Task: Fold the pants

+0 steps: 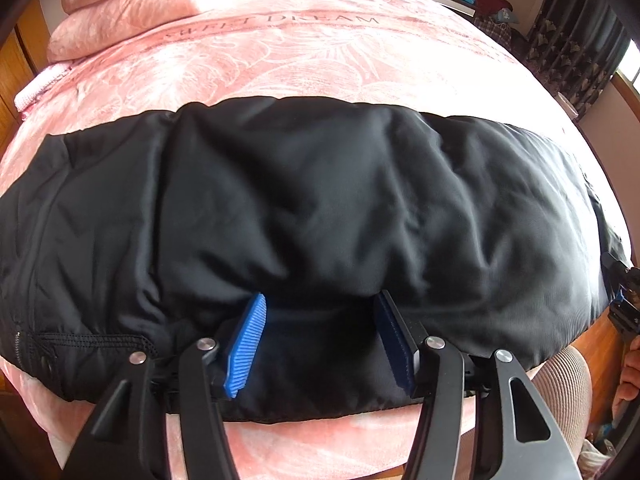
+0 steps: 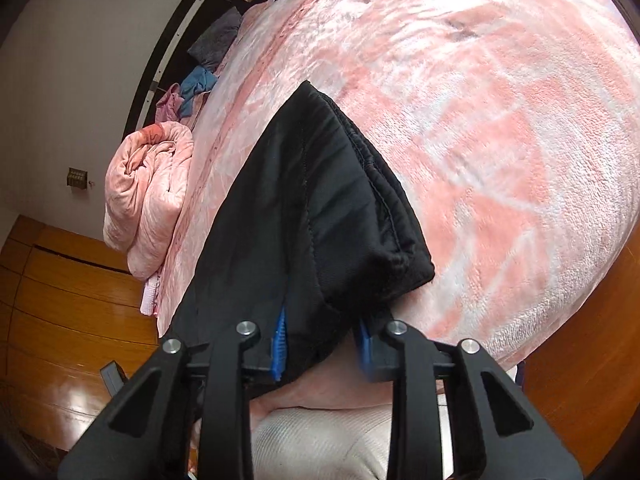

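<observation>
Black padded pants (image 1: 312, 208) lie folded lengthwise across the near part of a pink bed (image 1: 304, 60). My left gripper (image 1: 320, 320) is open, its blue pads (image 1: 246, 344) spread wide around the pants' near edge, with fabric between them. In the right wrist view the pants' end (image 2: 320, 208) with its elastic band fills the middle. My right gripper (image 2: 322, 340) has its blue pads (image 2: 279, 340) set around that end of the pants; fabric hides most of the pads. The right gripper also shows at the left wrist view's right edge (image 1: 624, 300).
Folded pink quilts (image 1: 152, 4) lie at the bed's far left, also in the right wrist view (image 2: 148, 200). Loose clothes (image 2: 200, 80) lie at the bed's far end. A wooden floor (image 2: 72, 320) and dark curtains (image 1: 568, 48) surround the bed. The person's knee (image 2: 320, 440) is below the gripper.
</observation>
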A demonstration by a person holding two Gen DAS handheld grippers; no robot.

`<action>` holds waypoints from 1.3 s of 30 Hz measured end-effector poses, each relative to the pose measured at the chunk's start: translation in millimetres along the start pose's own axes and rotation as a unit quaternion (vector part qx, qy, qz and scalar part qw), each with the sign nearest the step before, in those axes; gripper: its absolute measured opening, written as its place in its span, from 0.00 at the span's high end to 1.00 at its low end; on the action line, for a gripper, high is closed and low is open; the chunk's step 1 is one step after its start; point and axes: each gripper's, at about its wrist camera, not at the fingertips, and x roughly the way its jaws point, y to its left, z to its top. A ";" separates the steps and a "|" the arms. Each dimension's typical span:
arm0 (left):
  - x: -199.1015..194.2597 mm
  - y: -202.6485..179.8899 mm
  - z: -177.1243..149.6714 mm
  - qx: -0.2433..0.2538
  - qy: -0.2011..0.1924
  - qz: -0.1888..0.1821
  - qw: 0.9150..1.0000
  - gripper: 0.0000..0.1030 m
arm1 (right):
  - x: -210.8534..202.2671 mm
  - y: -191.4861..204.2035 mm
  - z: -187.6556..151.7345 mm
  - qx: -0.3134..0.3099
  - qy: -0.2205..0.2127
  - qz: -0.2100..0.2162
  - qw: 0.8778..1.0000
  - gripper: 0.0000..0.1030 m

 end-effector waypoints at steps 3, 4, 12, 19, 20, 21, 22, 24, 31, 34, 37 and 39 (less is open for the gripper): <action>0.0 0.5 1.9 -0.001 0.002 0.000 1.000 0.44 | -10.8 29.0 4.6 -0.061 -0.016 -0.013 0.998 0.89; -1.0 -0.2 2.4 -0.003 0.003 0.001 1.000 0.44 | -16.7 40.9 6.3 -0.079 -0.024 -0.011 0.997 0.90; 5.8 -10.4 7.4 0.004 -0.008 0.020 1.000 0.43 | -19.2 79.5 10.5 -0.154 -0.046 -0.083 0.984 0.91; 0.6 -3.8 6.8 0.007 -0.007 0.004 1.000 0.41 | -1.1 34.5 1.7 -0.076 -0.012 -0.099 0.992 0.91; -4.2 0.8 6.4 0.002 -0.008 0.002 1.000 0.41 | -3.2 41.4 1.5 -0.086 -0.016 -0.106 0.991 0.91; -9.8 5.8 5.5 -0.001 -0.014 0.003 1.000 0.41 | -6.1 50.0 0.7 -0.097 -0.021 -0.112 0.989 0.91; -16.1 12.1 4.1 -0.003 -0.023 0.007 1.000 0.41 | -10.4 60.1 -0.9 -0.110 -0.029 -0.117 0.987 0.91; -24.2 27.0 0.9 -0.007 -0.033 0.021 0.999 0.41 | -19.8 83.1 -4.6 -0.139 -0.046 -0.121 0.982 0.91; -42.4 101.9 -15.3 -0.077 -0.039 0.043 0.995 0.41 | -31.5 199.1 -40.2 -0.282 -0.090 -0.093 0.951 0.91; -52.2 128.6 -18.0 -0.100 -0.047 0.051 0.993 0.41 | -15.0 249.7 -64.8 -0.354 -0.085 -0.092 0.927 0.90; -56.4 153.0 -21.3 -0.123 -0.049 0.053 0.990 0.39 | 10.6 291.5 -96.8 -0.421 -0.069 -0.090 0.900 0.90; -56.4 164.0 -23.5 -0.137 -0.048 0.055 0.988 0.39 | 30.9 312.7 -118.0 -0.453 -0.047 -0.078 0.887 0.90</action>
